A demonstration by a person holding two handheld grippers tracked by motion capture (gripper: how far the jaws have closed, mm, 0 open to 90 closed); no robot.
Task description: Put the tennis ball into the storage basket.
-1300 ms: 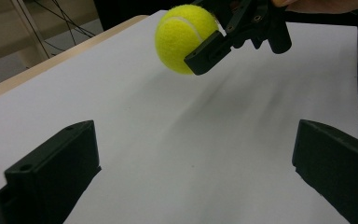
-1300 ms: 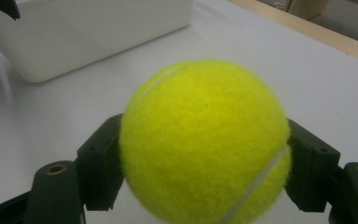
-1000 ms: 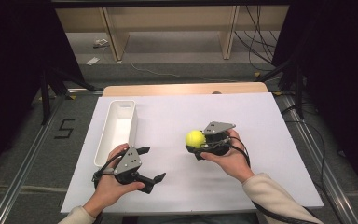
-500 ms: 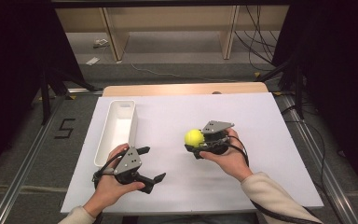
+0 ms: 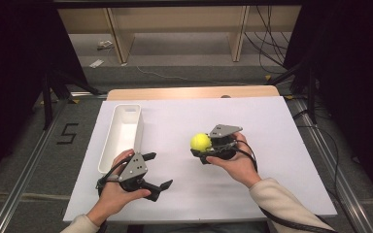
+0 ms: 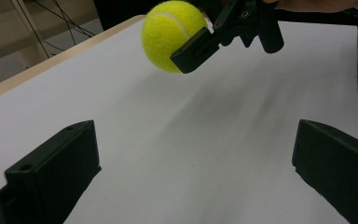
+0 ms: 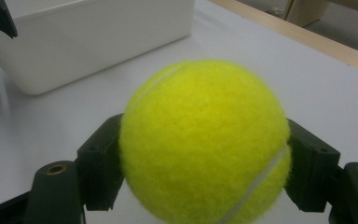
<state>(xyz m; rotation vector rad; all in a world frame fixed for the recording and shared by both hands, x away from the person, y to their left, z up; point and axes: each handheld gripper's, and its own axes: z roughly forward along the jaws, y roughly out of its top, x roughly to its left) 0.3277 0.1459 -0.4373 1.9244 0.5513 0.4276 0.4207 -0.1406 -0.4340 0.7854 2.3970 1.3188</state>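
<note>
While the right claw grips a yellow tennis ball between its two jaws, lifted off the white sheet covering the bench, the left claw hovers wide open and empty near the front edge. A white tray stands at the sheet's left side, well apart from the ball. From the left gripper view the ball's shadow falls on the sheet beneath it; the right gripper view shows the tray wall just behind the ball. Beyond the bench lie grey floor, cables and wooden shelving.

Open white sheet all around; white bin along left edge.
</note>
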